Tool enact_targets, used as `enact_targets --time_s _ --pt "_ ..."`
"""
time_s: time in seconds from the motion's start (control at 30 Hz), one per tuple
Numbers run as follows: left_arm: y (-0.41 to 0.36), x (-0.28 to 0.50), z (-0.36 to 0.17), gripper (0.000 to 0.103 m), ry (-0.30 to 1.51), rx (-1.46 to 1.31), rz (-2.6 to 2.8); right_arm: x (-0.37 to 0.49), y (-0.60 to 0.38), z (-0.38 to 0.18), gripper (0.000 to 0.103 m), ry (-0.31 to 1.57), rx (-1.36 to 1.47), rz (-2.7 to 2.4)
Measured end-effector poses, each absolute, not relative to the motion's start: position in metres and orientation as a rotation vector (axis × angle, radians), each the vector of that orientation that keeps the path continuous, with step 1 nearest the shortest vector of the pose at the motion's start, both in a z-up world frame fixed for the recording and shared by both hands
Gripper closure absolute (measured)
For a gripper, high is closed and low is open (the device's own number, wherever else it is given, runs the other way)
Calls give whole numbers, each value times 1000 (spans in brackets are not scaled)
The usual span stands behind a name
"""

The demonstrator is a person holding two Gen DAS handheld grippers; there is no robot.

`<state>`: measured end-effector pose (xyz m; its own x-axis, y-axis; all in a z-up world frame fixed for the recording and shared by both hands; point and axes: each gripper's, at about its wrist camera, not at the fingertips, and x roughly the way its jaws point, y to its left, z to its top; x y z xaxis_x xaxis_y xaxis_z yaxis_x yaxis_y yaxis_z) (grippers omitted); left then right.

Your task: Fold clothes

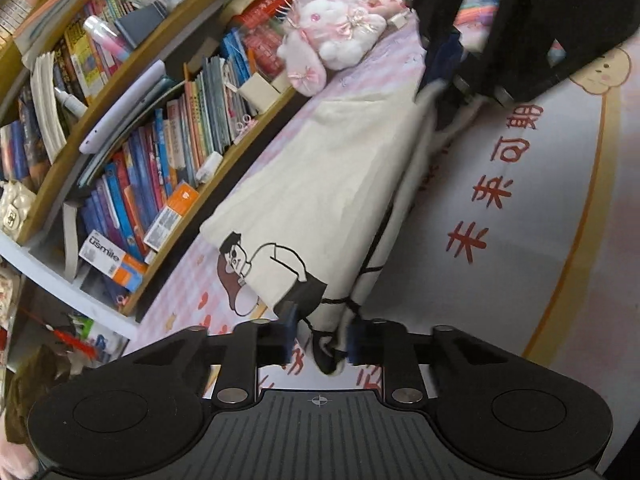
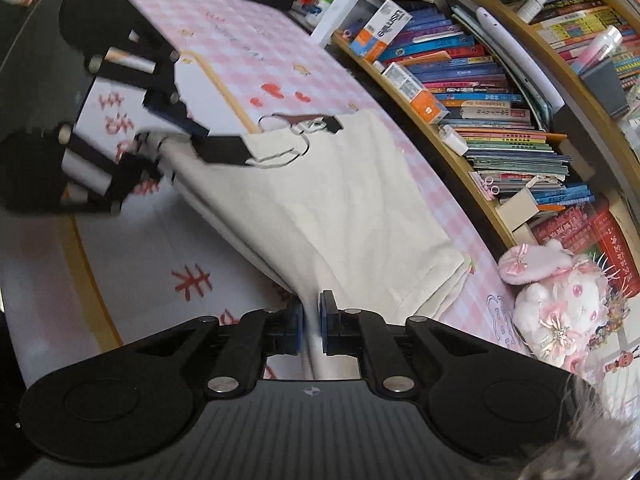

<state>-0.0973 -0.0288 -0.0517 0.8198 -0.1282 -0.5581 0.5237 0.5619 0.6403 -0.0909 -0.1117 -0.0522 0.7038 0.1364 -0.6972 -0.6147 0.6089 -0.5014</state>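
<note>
A cream garment with a black cartoon print lies folded lengthwise on a pink-and-white printed sheet. My left gripper has the bunched, printed corner of the garment between its blue pads, and the cloth tip hangs just below them. In the right wrist view the left gripper shows at the far end of the cloth. My right gripper is shut on the raised fold edge at the other end. In the left wrist view the right gripper appears at the top right.
A curved wooden bookshelf packed with books runs along the sheet's far side. A pink-and-white plush toy lies by the shelf, near the right gripper's end of the garment. The sheet with red characters lies bare on the near side.
</note>
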Motion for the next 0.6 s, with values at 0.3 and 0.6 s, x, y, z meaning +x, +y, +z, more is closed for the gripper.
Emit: enact_targets --time_s 0.3,0.6 --pt "-24 -87 -34 83 480 833 -415 -114 -132 -89 73 627 -1098 366" --pt "-21 -97 -49 65 497 900 -397 -128 -138 -99 59 587 -1167 337"
